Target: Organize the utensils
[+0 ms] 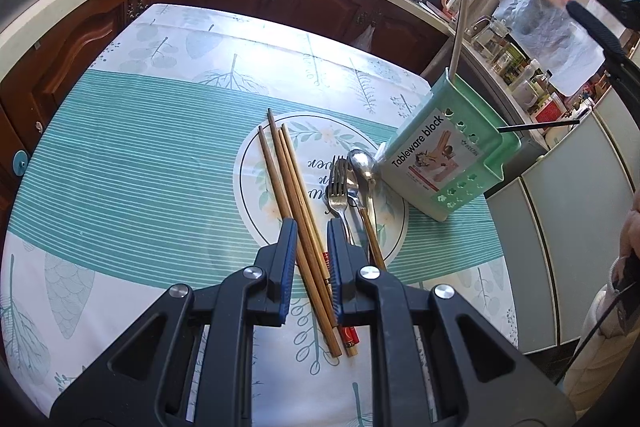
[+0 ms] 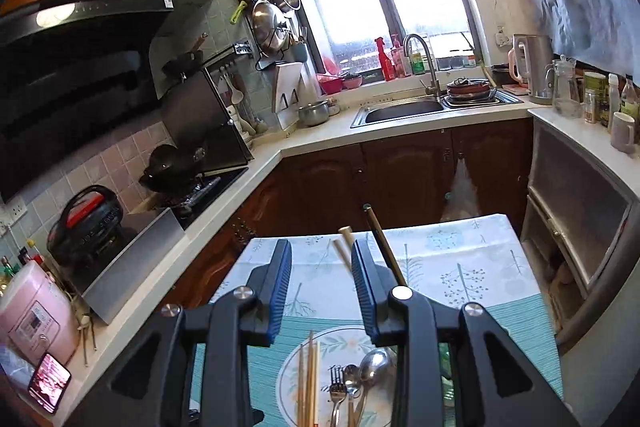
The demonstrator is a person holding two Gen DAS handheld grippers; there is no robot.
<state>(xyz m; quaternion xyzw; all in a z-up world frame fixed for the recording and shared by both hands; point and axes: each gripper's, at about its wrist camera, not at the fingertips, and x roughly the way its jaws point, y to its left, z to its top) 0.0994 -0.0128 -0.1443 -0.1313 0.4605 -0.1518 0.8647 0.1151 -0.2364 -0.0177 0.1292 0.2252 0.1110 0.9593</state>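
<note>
Wooden chopsticks (image 1: pixel 294 203) lie side by side on the table's round print, with a fork (image 1: pixel 339 187) and spoons (image 1: pixel 362 165) just to their right. A green tableware holder (image 1: pixel 440 155) stands at the table's right edge with a pale chopstick (image 1: pixel 460 27) and a dark one (image 1: pixel 536 126) sticking out. My left gripper (image 1: pixel 312 227) is open, its jaws straddling the chopsticks' near halves. My right gripper (image 2: pixel 322 251) is open and high above the table; it also shows in the left wrist view (image 1: pixel 592 3). Chopstick ends (image 2: pixel 345 239) rise beside its right finger (image 2: pixel 366 275).
The table wears a teal leaf-print cloth (image 1: pixel 140 155). Dark wood cabinets (image 2: pixel 400 171) and a counter with a sink (image 2: pixel 404 109) run behind it. Jars and a kettle (image 2: pixel 534 71) stand on the right counter. A stove and wok (image 2: pixel 172 167) are at the left.
</note>
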